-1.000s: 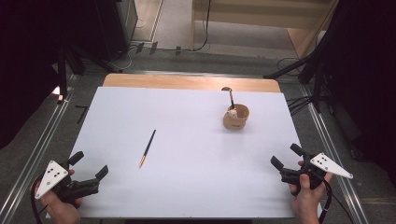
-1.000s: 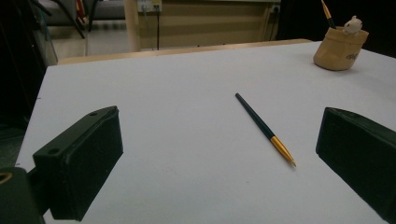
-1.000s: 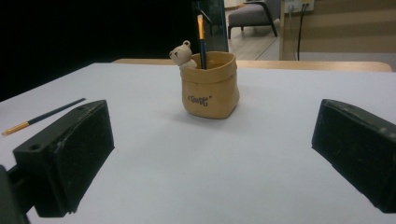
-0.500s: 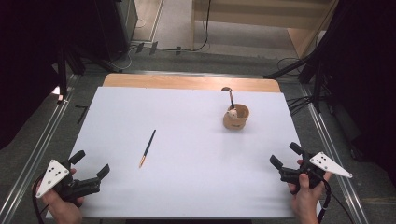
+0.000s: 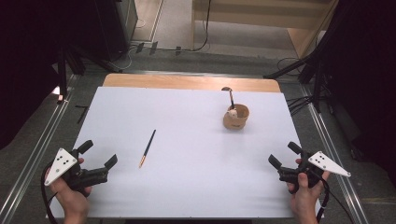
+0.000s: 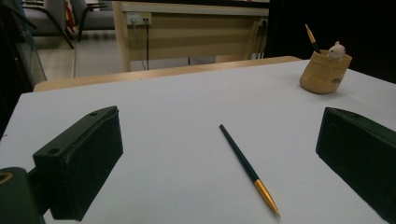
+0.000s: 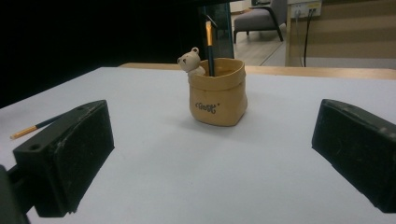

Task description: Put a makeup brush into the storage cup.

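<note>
A dark pen with a gold tip (image 5: 147, 148) (image 6: 247, 168) lies flat on the white table (image 5: 187, 186), left of centre. A tan sack-shaped holder (image 5: 236, 117) (image 6: 325, 71) (image 7: 218, 97) with a small white bear on its rim stands at the back right, and another pen stands upright in it. My left gripper (image 5: 99, 154) (image 6: 219, 163) is held open near the front left corner, its jaws facing the flat pen with a gap between. Over at the front right my right gripper (image 5: 285, 154) (image 7: 212, 158) is open too, facing the holder.
A wooden strip (image 5: 187, 82) shows along the table's far edge. Metal rails (image 5: 42, 144) run down both sides. Dark stands and cables stand on the floor beyond the table, with a wooden desk (image 6: 187, 28) behind.
</note>
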The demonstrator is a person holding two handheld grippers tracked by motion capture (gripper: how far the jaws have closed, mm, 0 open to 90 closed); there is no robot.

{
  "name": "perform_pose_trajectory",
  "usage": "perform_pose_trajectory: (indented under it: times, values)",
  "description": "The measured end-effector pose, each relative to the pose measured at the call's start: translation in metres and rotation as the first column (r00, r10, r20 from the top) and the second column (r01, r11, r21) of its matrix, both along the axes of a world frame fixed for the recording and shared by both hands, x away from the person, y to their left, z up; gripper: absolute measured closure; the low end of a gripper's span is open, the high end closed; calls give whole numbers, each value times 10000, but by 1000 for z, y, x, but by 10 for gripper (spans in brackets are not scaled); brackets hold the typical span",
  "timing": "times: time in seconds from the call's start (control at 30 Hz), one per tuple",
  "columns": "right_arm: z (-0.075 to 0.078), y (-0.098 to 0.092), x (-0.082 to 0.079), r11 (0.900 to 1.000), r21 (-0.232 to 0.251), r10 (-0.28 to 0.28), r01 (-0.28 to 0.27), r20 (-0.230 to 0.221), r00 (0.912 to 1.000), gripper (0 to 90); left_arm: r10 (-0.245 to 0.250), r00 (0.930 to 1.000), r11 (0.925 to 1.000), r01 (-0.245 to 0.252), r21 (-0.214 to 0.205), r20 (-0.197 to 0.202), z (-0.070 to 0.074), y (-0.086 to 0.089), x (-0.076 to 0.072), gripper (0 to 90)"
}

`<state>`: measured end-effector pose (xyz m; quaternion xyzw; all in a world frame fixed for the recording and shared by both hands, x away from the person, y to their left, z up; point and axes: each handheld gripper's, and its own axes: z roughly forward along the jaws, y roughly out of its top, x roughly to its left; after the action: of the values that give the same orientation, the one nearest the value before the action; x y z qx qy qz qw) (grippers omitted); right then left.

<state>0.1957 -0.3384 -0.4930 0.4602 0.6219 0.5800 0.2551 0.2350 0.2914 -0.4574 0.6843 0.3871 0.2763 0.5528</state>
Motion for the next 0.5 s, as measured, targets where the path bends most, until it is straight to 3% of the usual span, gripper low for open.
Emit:
perform_pose_trajectory:
  times: [0.5]
  values:
    - [2,1,2,10000,66,53,-54,81,10000,0,-673,9977,9975,672,-217,-66,10,-38,38,12]
